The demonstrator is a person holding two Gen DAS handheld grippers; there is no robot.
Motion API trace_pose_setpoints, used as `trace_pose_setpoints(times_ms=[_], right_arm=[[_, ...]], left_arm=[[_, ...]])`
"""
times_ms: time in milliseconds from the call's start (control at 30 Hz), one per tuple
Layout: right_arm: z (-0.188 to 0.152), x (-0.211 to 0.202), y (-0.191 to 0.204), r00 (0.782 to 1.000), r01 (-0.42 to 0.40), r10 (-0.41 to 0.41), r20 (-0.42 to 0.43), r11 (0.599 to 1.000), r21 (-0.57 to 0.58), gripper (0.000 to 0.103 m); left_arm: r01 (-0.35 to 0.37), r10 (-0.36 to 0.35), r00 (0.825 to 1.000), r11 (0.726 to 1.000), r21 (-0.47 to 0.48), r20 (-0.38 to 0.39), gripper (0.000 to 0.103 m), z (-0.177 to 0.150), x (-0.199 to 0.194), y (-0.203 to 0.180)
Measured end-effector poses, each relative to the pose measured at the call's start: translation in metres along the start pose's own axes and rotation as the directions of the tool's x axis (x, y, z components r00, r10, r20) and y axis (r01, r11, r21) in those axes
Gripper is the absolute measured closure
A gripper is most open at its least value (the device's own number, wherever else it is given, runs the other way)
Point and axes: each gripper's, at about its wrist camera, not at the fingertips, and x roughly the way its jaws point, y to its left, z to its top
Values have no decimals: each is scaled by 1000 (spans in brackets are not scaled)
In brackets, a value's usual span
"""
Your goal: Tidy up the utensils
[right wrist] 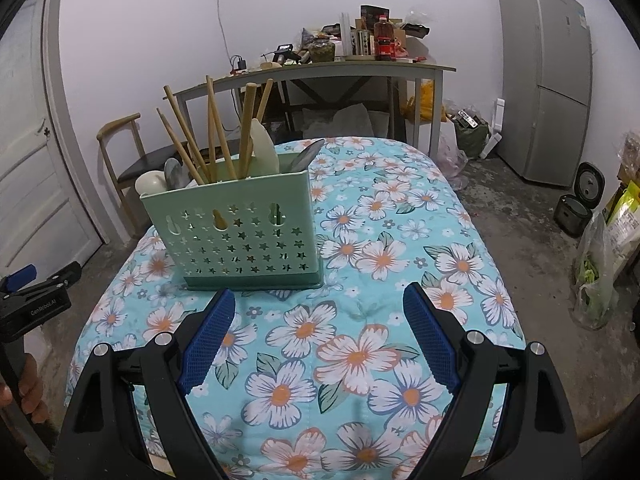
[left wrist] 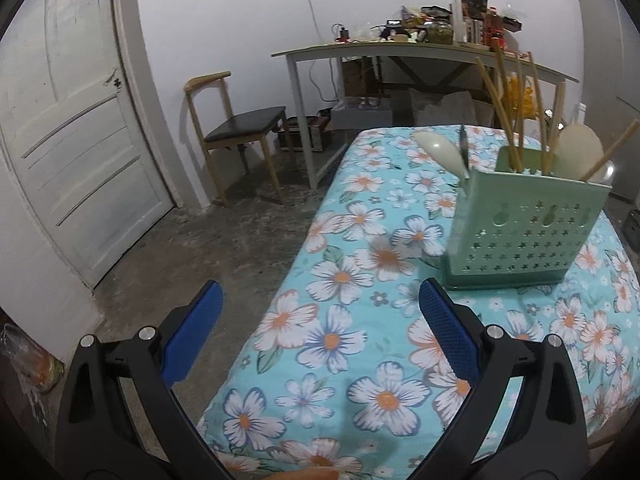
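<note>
A pale green perforated utensil holder stands upright on the flowered tablecloth. Several wooden chopsticks, cream spoons and a dark knife blade stick out of its top. My left gripper hangs open over the table's left edge, short of the holder, with nothing between its blue pads. My right gripper is open too, just in front of the holder and empty. In the right wrist view the left gripper shows at the far left, held by a hand.
Behind the table stand a wooden chair and a cluttered desk. A white door is at the left. To the right are a grey fridge, a rice cooker and plastic bags on the concrete floor.
</note>
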Motion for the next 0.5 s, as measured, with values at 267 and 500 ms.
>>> trace_pose_setpoints(times_ms=[267, 500], right_arm=[[0, 0, 3, 1000, -4, 4, 4, 1000, -8, 19], [-1, 1, 6, 1000, -7, 7, 6, 1000, -18, 19]], left_arm=[[-23, 23, 1000, 1000, -2, -14, 8, -5, 0, 6], [-31, 31, 999, 1000, -3, -31, 8, -10, 1, 8]])
